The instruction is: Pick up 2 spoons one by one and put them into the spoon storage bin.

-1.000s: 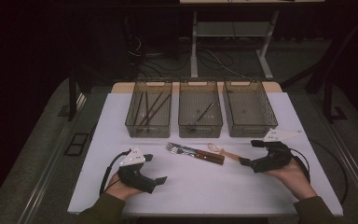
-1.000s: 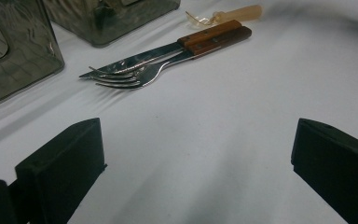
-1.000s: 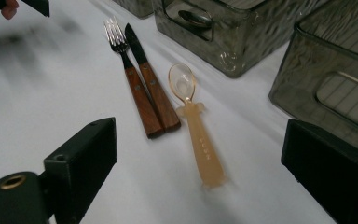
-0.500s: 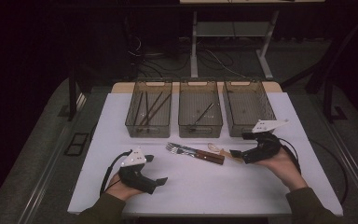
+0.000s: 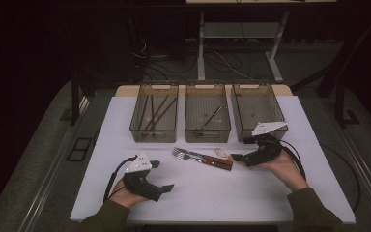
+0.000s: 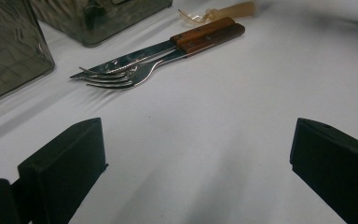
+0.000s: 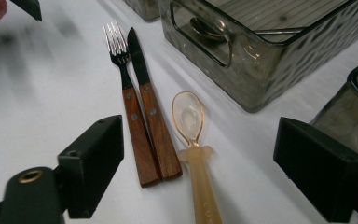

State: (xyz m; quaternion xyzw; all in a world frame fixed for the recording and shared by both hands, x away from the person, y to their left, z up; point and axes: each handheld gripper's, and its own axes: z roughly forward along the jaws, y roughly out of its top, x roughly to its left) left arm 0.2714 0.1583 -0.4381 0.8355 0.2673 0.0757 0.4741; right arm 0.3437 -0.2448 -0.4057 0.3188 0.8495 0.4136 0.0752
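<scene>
A wood-handled fork (image 7: 129,105) and a wood-handled knife (image 7: 152,114) lie side by side on the white table (image 5: 207,193), seen too in the high view as fork (image 5: 181,153) and knife (image 5: 217,162). A clear amber plastic spoon (image 7: 195,154) lies just right of them, spoon (image 5: 221,153). My right gripper (image 5: 237,158) is open, low over the table, its jaws spread on either side of the handles and the spoon. My left gripper (image 5: 168,187) is open at the front left, apart from the cutlery; the fork (image 6: 121,77) lies ahead of it.
Three smoky clear bins stand in a row at the back: the left bin (image 5: 154,113) holds several dark sticks, the middle bin (image 5: 207,113) holds one utensil, the right bin (image 5: 257,110) stands right behind my right gripper. The table's front edge is near both forearms.
My right gripper has moved left and forward toward the cutlery handles and the spoon. The left gripper has stayed where it was.
</scene>
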